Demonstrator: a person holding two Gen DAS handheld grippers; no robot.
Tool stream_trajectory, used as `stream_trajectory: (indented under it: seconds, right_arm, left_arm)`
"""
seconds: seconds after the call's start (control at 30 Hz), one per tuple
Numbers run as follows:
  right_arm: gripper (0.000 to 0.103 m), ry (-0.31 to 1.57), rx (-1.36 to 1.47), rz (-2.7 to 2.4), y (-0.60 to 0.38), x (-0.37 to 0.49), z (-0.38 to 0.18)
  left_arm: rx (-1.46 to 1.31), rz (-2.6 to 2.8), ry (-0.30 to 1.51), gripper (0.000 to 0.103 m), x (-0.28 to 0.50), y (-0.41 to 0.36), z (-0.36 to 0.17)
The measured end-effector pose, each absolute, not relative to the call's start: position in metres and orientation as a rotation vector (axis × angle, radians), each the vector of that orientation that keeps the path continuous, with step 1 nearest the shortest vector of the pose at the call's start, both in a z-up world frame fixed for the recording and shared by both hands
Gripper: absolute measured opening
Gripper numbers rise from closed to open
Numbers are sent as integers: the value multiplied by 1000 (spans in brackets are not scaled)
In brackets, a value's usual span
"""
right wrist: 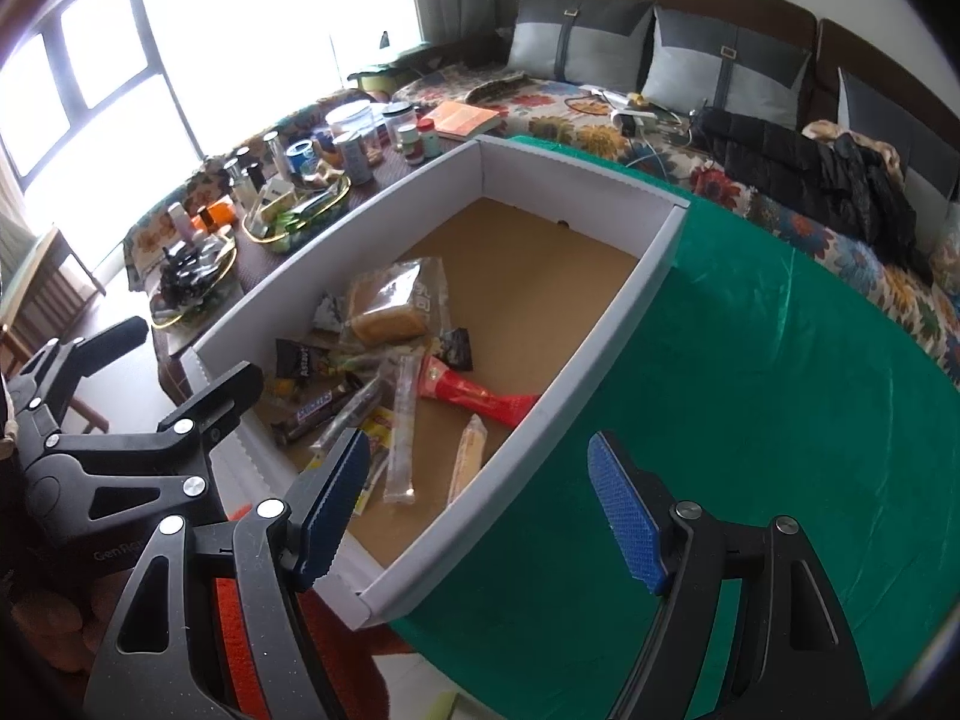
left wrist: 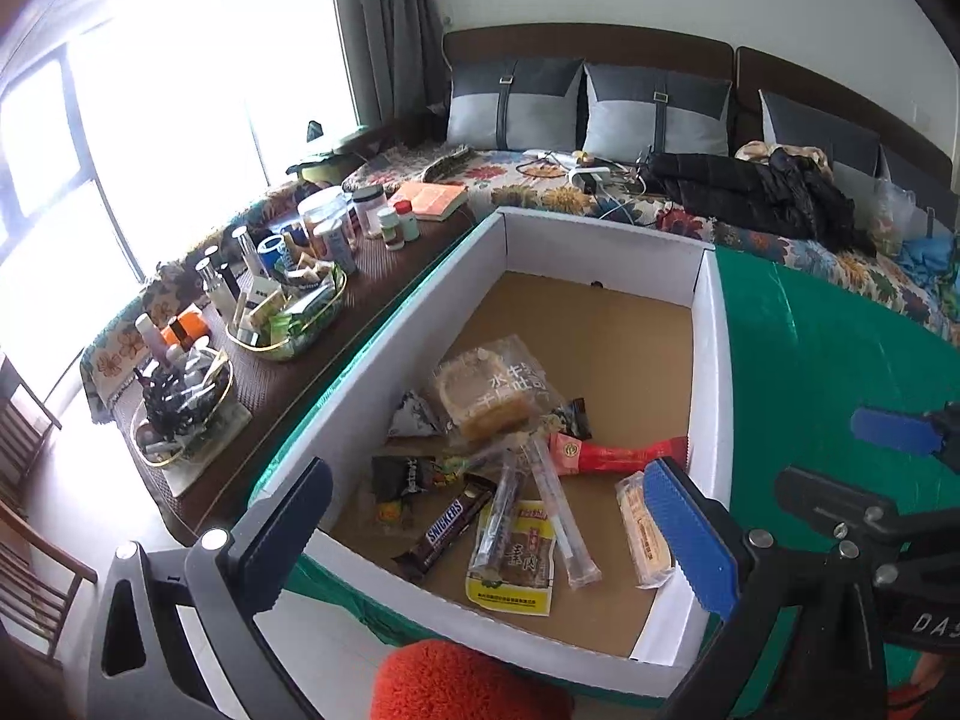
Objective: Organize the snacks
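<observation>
A white cardboard box (left wrist: pixel 600 228) (right wrist: pixel 570 162) with a brown floor stands on the green tablecloth (left wrist: pixel 828 330) (right wrist: pixel 750 390). Loose snacks lie in its near half: a Snickers bar (left wrist: pixel 453 531) (right wrist: pixel 312 411), bread in a clear bag (left wrist: pixel 489 396) (right wrist: pixel 390 306), a red packet (left wrist: pixel 612 456) (right wrist: pixel 480 399), a yellow packet (left wrist: pixel 516 570), clear tube packs (left wrist: pixel 558 510) and a pale bar (left wrist: pixel 645 540) (right wrist: pixel 468 462). My left gripper (left wrist: pixel 492 534) hangs open above the box's near left part, holding nothing. Over the box's near right wall, my right gripper (right wrist: pixel 480 510) is open and empty.
Left of the box a dark side table (left wrist: pixel 372 300) (right wrist: pixel 384 192) carries jars, bottles and glass trays. Behind is a sofa with a flowered cover (left wrist: pixel 540 192), grey cushions, cables and a black jacket (left wrist: pixel 750 186) (right wrist: pixel 810 168). Orange fuzzy fabric (left wrist: pixel 456 684) shows below the grippers.
</observation>
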State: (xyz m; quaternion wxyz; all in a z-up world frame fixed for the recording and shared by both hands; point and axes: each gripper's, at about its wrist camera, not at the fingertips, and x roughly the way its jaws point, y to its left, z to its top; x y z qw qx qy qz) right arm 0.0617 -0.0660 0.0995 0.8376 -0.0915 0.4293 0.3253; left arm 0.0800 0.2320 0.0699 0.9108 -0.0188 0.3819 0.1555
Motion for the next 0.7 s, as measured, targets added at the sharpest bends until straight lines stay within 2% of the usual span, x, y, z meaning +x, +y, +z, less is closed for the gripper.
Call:
stream_trajectory:
  seconds: [0.5, 0.7]
  right_arm:
    - [79, 912, -162, 663, -69, 50, 109]
    - [79, 901, -148, 686, -64, 45, 119]
  left_arm:
    - [-138, 294, 825, 103, 71, 248, 78]
    - [-93, 321, 806, 103, 64, 250, 89]
